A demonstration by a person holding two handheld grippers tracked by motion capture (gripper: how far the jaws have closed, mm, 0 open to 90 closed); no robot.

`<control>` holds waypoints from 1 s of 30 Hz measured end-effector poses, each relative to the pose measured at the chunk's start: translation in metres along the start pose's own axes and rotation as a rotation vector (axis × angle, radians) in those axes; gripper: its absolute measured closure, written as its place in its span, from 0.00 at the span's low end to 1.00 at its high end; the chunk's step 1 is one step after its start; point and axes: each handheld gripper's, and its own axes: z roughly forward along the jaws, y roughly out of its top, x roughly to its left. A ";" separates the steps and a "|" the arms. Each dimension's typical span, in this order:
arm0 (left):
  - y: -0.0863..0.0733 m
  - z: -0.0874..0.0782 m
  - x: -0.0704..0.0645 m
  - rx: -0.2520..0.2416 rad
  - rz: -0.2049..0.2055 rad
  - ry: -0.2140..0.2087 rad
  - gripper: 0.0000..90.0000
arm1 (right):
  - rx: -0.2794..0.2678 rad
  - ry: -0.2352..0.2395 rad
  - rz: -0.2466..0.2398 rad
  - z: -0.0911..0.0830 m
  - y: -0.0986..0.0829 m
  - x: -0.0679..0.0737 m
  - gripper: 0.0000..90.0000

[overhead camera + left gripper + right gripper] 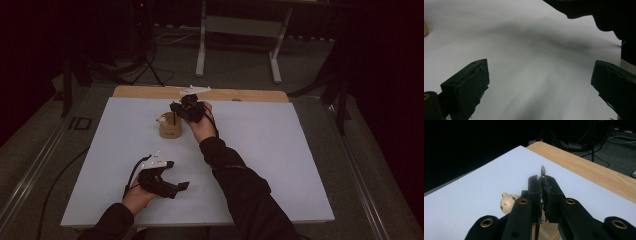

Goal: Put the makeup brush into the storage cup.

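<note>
A tan cup-like holder [170, 131] stands on the white board [260, 150], a little left of its middle at the far side. A small cream bear-head figure [162, 120] [507, 203] sticks up at its rim. My right gripper [177, 107] [543, 181] hovers just above the holder, shut on a thin dark stick [543, 170] whose tip pokes out past the jaws. In the high view the stick [174, 120] runs down into the holder. My left gripper [177, 175] [541, 66] rests low over the board's front left, open and holding nothing.
Beyond the white board a wooden table edge [250, 94] [599, 173] shows. Bare board stretches to the right and front. The right arm's dark sleeve [599, 12] crosses between the two grippers. Floor cables and a metal stand [240, 30] lie farther back.
</note>
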 end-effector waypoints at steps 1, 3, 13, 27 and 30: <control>0.000 0.000 0.000 0.002 0.000 0.001 0.03 | 0.001 -0.002 -0.003 0.000 -0.001 0.000 0.94; 0.000 0.001 0.000 0.006 -0.005 -0.004 0.03 | 0.001 0.002 0.002 0.001 -0.003 -0.001 0.94; 0.000 0.001 0.000 0.008 -0.002 -0.011 0.03 | -0.007 -0.013 -0.002 -0.003 -0.001 0.004 0.36; 0.001 0.002 -0.002 0.007 0.003 -0.015 0.02 | 0.031 0.020 -0.053 -0.030 0.007 -0.006 0.12; 0.001 0.001 -0.002 0.003 0.003 -0.013 0.02 | 0.028 0.034 -0.052 -0.037 0.008 -0.007 0.12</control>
